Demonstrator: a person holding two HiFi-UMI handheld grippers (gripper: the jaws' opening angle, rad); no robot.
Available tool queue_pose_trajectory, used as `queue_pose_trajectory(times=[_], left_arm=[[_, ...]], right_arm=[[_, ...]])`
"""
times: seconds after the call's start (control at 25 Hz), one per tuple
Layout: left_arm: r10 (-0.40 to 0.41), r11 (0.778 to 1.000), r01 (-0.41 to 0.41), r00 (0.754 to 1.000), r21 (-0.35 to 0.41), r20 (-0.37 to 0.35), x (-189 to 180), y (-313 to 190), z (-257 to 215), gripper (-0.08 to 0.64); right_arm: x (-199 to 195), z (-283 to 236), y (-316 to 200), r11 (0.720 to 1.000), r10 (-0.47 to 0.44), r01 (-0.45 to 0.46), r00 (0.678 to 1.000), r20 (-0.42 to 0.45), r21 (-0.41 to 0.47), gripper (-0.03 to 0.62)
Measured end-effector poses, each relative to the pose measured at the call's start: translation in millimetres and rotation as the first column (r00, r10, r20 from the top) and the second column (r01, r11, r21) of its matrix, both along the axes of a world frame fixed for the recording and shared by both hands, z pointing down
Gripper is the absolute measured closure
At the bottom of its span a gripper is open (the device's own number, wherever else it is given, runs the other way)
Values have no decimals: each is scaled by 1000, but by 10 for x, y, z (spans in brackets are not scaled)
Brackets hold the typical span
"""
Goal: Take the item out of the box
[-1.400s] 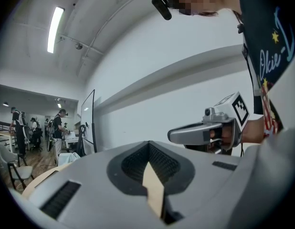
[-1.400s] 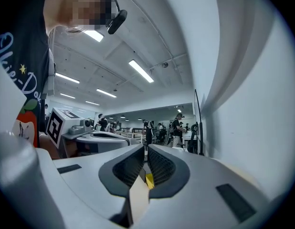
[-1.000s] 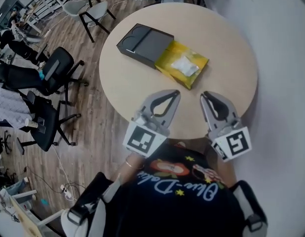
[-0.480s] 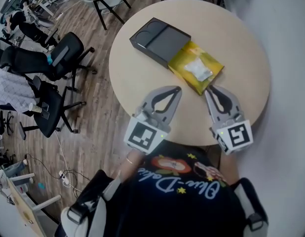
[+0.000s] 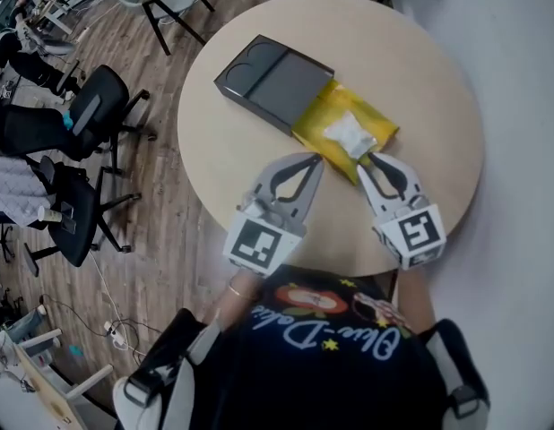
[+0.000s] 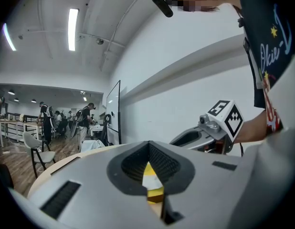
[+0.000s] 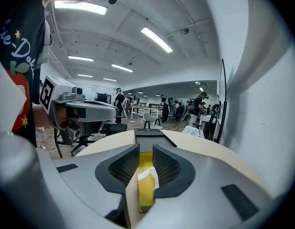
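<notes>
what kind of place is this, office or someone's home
Most likely a large open-plan office or lab, not a home: black swivel chairs beside the round table, long ceiling strip lights, and many people among desks in the background.

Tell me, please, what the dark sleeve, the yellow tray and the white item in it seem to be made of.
Dark sleeve: likely rigid cardboard, matte charcoal, crisp edges. Yellow tray: probably glossy card or foil-faced board, from its shine. White item: a crinkled packet, plastic or paper; too small to tell.
</notes>
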State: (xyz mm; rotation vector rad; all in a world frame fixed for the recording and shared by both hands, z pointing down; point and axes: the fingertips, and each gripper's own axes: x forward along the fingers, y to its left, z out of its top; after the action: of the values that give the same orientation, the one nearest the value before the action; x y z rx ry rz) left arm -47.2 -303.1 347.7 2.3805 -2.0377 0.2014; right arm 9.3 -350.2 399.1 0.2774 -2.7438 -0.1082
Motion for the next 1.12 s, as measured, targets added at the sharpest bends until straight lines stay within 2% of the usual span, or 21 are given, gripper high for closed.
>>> queue_pose_trajectory(times=[0.24, 0.52, 0.84, 1.12], left_arm=[[-6, 1000, 5, 1000, -24, -30, -134, -148, 152, 574], [-23, 998, 19, 998, -56, -60, -311, -248, 314, 574], [-60, 994, 53, 995, -93, -80, -542, -319, 537, 574], [-84, 991, 72, 991, -109, -107, -656, -343, 684, 574]], right_arm=[[-138, 300, -210, 1000, -8, 9, 993, -122, 4, 528], [-344, 686, -391, 999, -39, 39, 964, -262, -5, 506], [-548, 1135, -510, 995, -89, 102, 904, -418, 9, 497], [-536, 1468, -606, 979, -108, 186, 820, -563, 82, 497]])
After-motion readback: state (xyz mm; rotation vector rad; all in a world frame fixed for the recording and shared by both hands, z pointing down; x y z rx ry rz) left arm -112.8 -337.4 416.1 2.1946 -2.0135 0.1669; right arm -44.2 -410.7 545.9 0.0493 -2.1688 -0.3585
